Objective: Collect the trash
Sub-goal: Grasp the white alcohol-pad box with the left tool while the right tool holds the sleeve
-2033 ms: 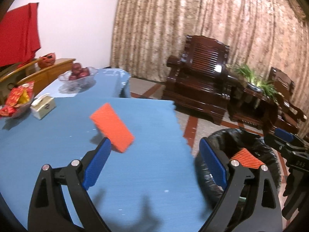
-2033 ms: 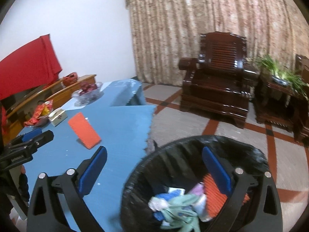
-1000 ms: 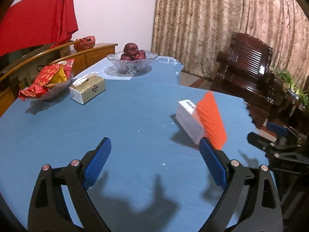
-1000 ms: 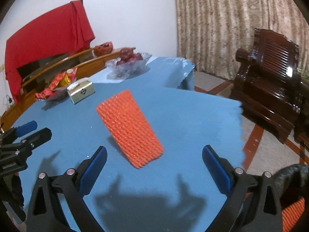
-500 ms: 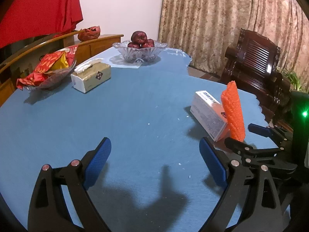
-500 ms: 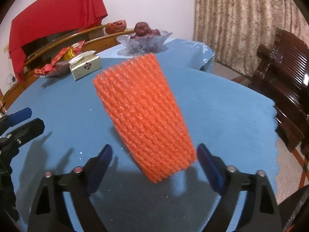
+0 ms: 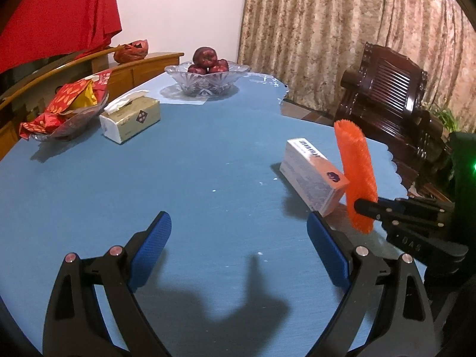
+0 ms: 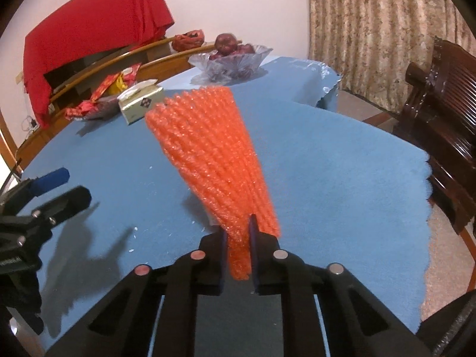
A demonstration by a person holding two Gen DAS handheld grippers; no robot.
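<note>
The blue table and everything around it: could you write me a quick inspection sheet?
Surface: blue tablecloth, a few white specks.
Job's things: orange foam net, standing on end; white carton lying beside it.
Clutter: tissue box, fruit bowl, snack dish.
Grippers: right tool shut on the net's lower end; left tool open, empty.
Cables: nothing seen.
Surroundings: curtain, dark wooden armchair, red cloth.

wall (image 7: pixel 184 9) white | curtains (image 7: pixel 342 29) beige patterned | armchair (image 7: pixel 389 95) dark wood | sideboard (image 7: pixel 142 68) wooden
</note>
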